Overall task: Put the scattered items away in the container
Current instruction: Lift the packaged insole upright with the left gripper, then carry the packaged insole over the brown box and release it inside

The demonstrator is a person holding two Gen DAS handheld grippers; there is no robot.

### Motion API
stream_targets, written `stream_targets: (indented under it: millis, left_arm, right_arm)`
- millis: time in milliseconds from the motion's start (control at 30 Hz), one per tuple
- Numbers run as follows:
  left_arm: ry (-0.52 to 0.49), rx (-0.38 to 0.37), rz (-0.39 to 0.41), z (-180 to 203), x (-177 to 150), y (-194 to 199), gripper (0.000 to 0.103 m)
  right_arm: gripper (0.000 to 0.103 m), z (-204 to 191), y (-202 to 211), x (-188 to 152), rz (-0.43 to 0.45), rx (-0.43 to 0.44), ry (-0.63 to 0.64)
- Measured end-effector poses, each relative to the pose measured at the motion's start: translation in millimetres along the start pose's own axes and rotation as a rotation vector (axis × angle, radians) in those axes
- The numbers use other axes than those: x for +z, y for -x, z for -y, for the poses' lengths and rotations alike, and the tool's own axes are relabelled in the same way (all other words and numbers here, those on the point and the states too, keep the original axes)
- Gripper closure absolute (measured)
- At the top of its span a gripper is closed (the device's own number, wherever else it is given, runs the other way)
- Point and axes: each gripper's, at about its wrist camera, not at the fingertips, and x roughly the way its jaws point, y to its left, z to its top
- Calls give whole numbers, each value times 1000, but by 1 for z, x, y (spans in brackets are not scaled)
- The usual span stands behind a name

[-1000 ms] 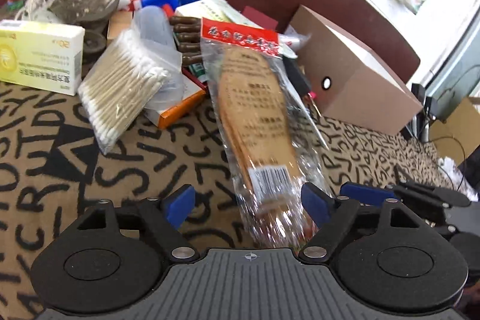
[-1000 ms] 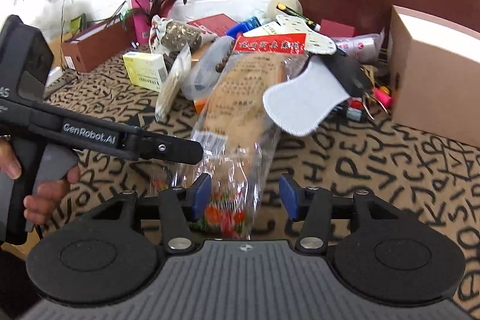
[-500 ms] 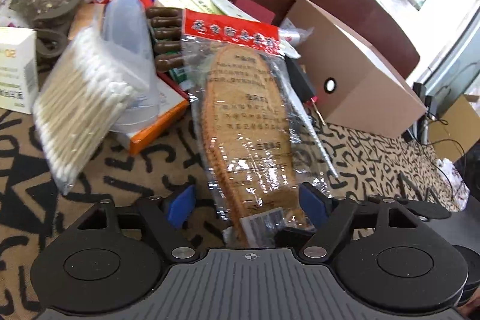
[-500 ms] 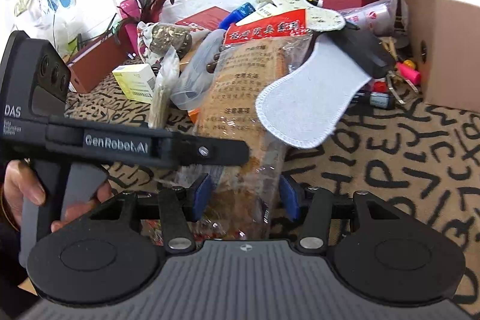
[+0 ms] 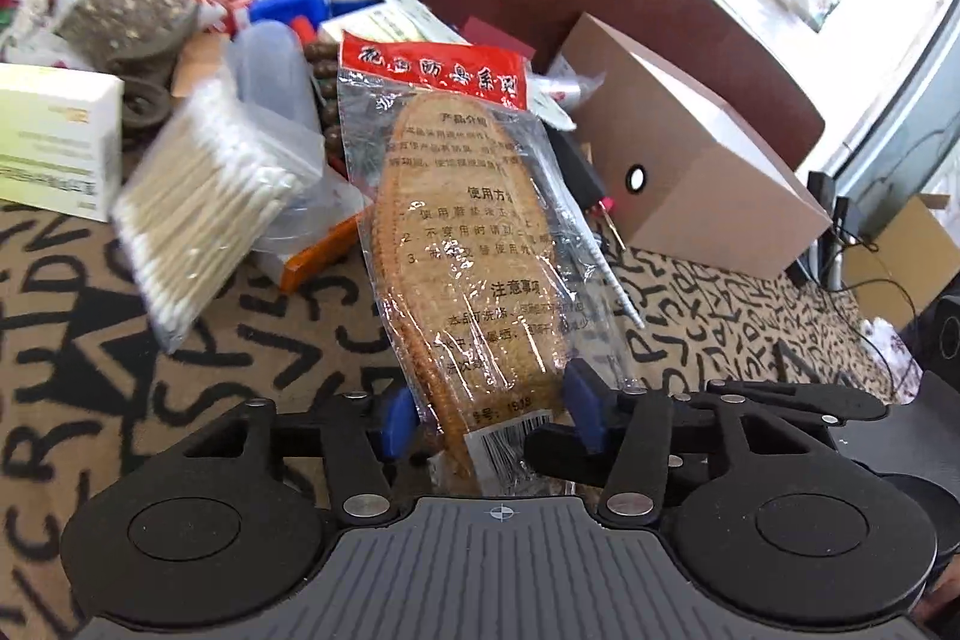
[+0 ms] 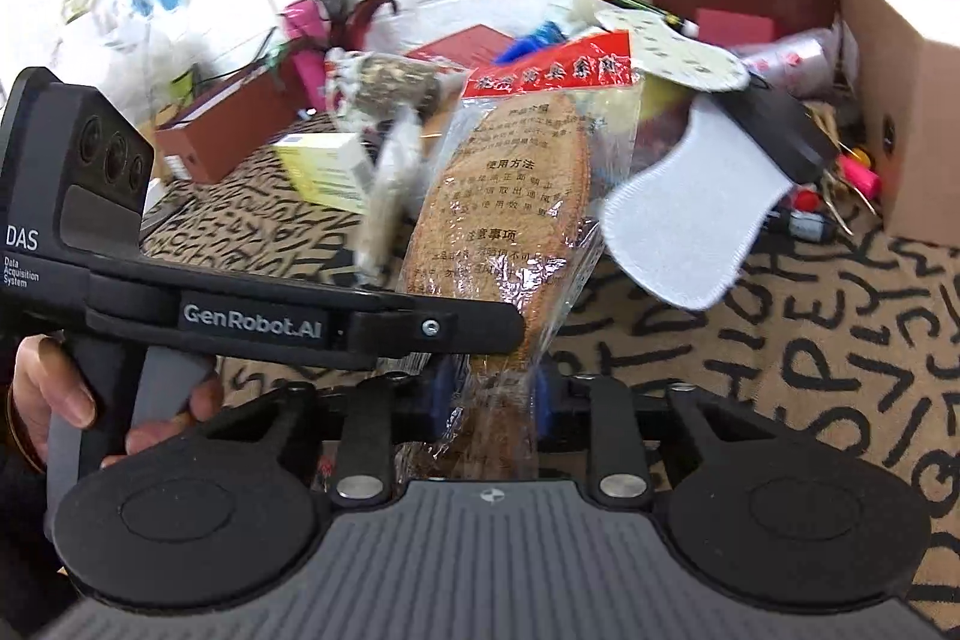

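Observation:
A clear packet of brown insoles with a red header lies lifted at its near end; it also shows in the right wrist view. My left gripper has its blue pads against the packet's two sides near the barcode. My right gripper is shut on the same packet's near end. The brown cardboard box stands to the right, also seen in the right wrist view. The left gripper's black body crosses just in front of my right gripper.
A pack of cotton swabs, a yellow-white carton, a clear tub, wooden beads and a dark speckled bag crowd the back left. A loose white insole, a black pouch and pens lie by the box. The cloth has black letters.
Both grippers have narrowed onto the insole packet's near end. The right jaws went from wide to pinching it, and the packet's near end has risen off the cloth.

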Motion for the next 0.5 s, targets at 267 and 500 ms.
stream_targets:
  millis: [267,500]
  left_arm:
    - [-103,-23,79,30,12,37,64]
    - [-244,-103,147,85,50,29,65]
  right_arm:
    - [77,-9,36,8,102,-24,38]
    - [77,10,78,29,237,-126,56]
